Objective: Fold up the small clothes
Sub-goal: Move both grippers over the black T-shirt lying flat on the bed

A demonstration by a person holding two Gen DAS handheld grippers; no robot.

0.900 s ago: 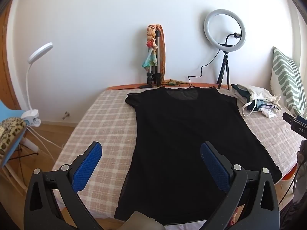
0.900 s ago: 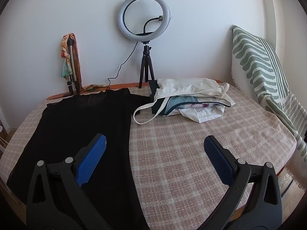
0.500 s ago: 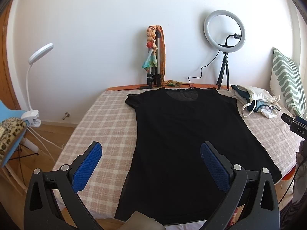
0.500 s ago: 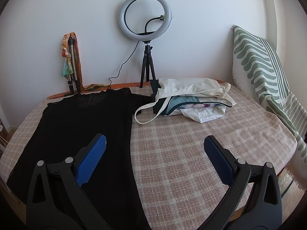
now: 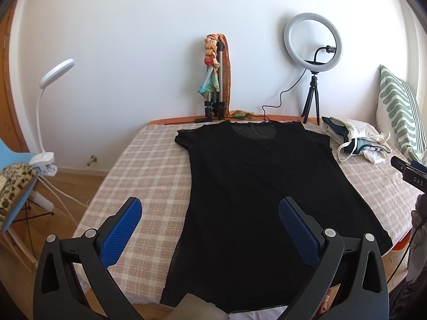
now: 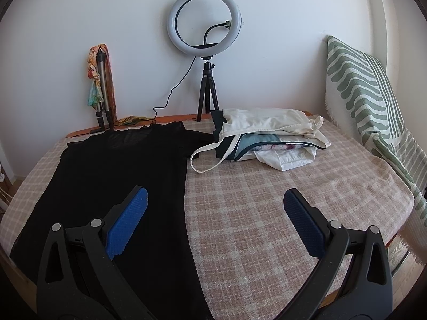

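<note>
The only lettering I can read is "DAS", in pale capitals on a black gripper part [image 5: 415, 177] poking in at the right edge of the left wrist view. The word seems cut off by the frame edge. Nothing else in either view carries readable text.

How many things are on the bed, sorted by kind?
Spread-out black shirt: 1
Pile of clothes: 1
Ring light on tripod: 1
Folded tripod with scarf: 1
Striped pillow: 1
Total: 5
</note>
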